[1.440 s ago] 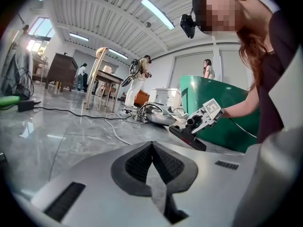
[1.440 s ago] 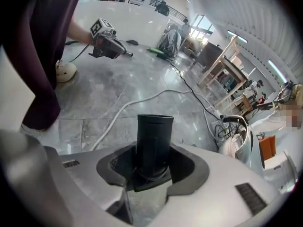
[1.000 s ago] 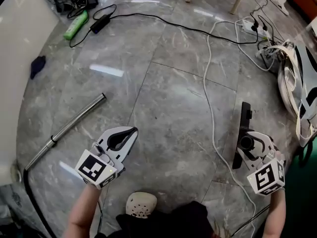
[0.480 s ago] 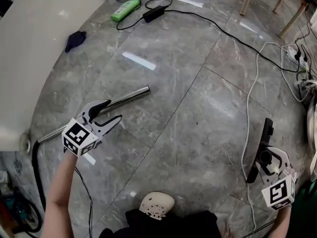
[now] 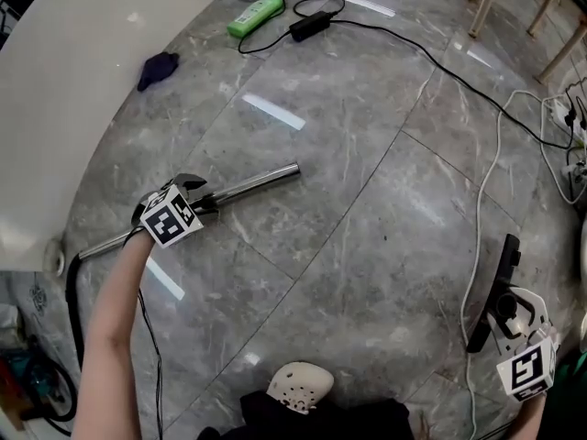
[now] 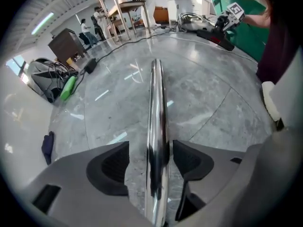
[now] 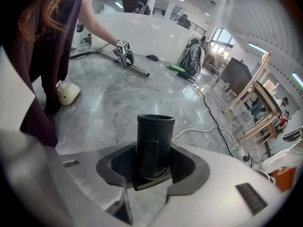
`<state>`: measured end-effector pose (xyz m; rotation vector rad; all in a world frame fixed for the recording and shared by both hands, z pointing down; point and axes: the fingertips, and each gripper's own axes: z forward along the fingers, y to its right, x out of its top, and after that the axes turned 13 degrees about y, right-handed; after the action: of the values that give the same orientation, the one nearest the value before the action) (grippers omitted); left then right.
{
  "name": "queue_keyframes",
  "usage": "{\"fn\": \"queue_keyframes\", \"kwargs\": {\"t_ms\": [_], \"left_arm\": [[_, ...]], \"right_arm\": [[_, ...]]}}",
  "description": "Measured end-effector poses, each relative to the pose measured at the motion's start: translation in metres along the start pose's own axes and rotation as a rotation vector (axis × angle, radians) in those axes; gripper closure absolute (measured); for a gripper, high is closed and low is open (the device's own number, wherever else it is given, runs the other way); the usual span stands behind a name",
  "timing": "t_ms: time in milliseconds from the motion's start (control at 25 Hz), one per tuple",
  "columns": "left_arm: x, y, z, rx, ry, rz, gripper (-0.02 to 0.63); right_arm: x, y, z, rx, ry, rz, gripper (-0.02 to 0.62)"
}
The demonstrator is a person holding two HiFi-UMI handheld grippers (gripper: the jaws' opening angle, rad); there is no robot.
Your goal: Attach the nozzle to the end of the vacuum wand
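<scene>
While mid-opening astride the wand (image 6: 156, 103), left gripper (image 6: 150, 162) clear of it; right gripper (image 7: 152, 167) tight on the nozzle (image 7: 155, 136).

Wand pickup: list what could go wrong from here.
1. The left gripper's jaws are opening astride the wand, not pressing it; the smooth round tube may roll or slip at closing.
2. The white cable lies beside the nozzle held in the right gripper and could snag.

Green bottle (image 5: 256, 14), black adapter (image 5: 308, 27), blue cloth (image 5: 158, 67)
</scene>
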<state>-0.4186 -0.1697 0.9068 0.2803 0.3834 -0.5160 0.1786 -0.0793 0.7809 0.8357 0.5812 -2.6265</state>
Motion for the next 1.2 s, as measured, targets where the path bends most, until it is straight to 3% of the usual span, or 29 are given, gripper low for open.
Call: {"fn": "queue_keyframes", "kwargs": {"t_ms": [160, 320, 440, 720, 880, 1080, 1200], "left_arm": [[-0.007, 0.001, 0.007, -0.085, -0.080, -0.006, 0.318], [-0.002, 0.015, 0.011, -0.217, -0.212, 0.147, 0.411], [0.000, 0.018, 0.015, -0.258, -0.221, 0.137, 0.429], [-0.003, 0.018, 0.010, -0.199, -0.154, 0.053, 0.445], [-0.003, 0.022, 0.005, -0.114, -0.172, 0.076, 0.448], [0.003, 0.047, 0.001, -0.160, -0.191, 0.104, 0.448], [0.018, 0.065, -0.008, -0.188, -0.151, 0.125, 0.448]], "right_arm": [[-0.007, 0.001, 0.001, 0.003, -0.007, 0.014, 0.399], [-0.006, 0.002, 0.010, -0.006, 0.010, 0.031, 0.399], [-0.008, 0.001, 0.017, 0.008, 0.000, 0.027, 0.399], [-0.007, 0.002, 0.025, -0.008, 0.008, 0.036, 0.399], [-0.010, 0.008, 0.022, -0.039, 0.020, 0.060, 0.399], [-0.014, 0.010, 0.011, -0.081, 0.032, 0.077, 0.399], [-0.011, 0.011, 0.004, -0.104, 0.059, 0.073, 0.399]]}}
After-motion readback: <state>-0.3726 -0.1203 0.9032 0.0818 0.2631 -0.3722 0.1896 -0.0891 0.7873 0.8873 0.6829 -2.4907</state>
